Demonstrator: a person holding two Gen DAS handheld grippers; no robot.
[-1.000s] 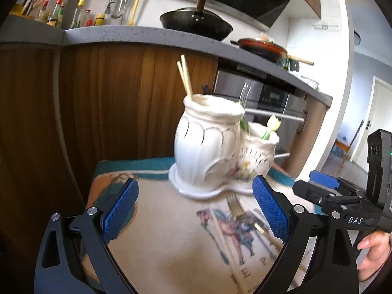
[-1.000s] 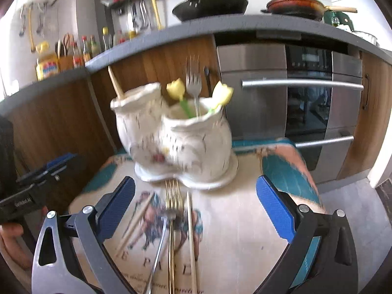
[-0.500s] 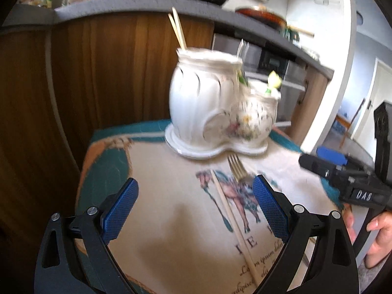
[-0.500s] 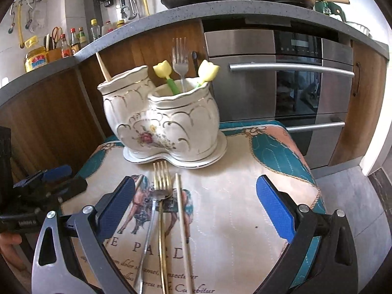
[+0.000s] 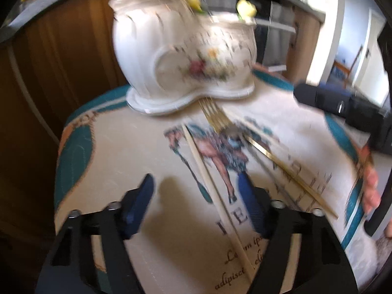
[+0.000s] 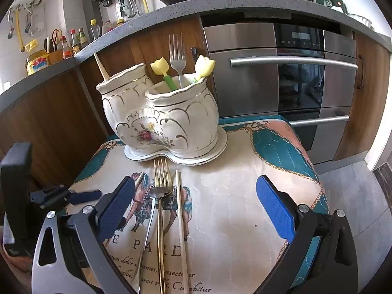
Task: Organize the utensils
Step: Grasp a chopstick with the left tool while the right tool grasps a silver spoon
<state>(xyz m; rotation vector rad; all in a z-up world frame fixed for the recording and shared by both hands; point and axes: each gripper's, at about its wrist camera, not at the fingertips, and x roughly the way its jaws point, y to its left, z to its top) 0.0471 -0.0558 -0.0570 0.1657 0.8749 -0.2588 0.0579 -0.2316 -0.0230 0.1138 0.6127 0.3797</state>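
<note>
A white ceramic two-pot holder [image 6: 159, 117] stands at the back of the printed cloth [image 6: 232, 196]. Its right pot holds a silver fork [image 6: 177, 56] and two yellow tulip-topped pieces; a chopstick [image 6: 99, 66] stands in the left pot. On the cloth lie a gold fork [image 6: 160, 196], a silver utensil [image 6: 147, 232] and a chopstick [image 6: 181, 220]. My left gripper [image 5: 196, 196] hangs low over the cloth with its jaws closing. Another chopstick [image 5: 215, 196] lies between them, untouched by the pads. My right gripper [image 6: 196, 208] is open above the utensils' handles, with nothing in it.
The small table sits against wooden cabinets and a steel oven [image 6: 281, 73]. On the grey counter [image 6: 171, 12] above are a wok, a pan and bottles. Bare floor [image 6: 355, 196] lies past the table's right edge. A hand [image 5: 372, 186] grips the right tool.
The left gripper has sunk and tipped down toward the cloth, and its jaws have narrowed around a chopstick. The right gripper has hardly moved.
</note>
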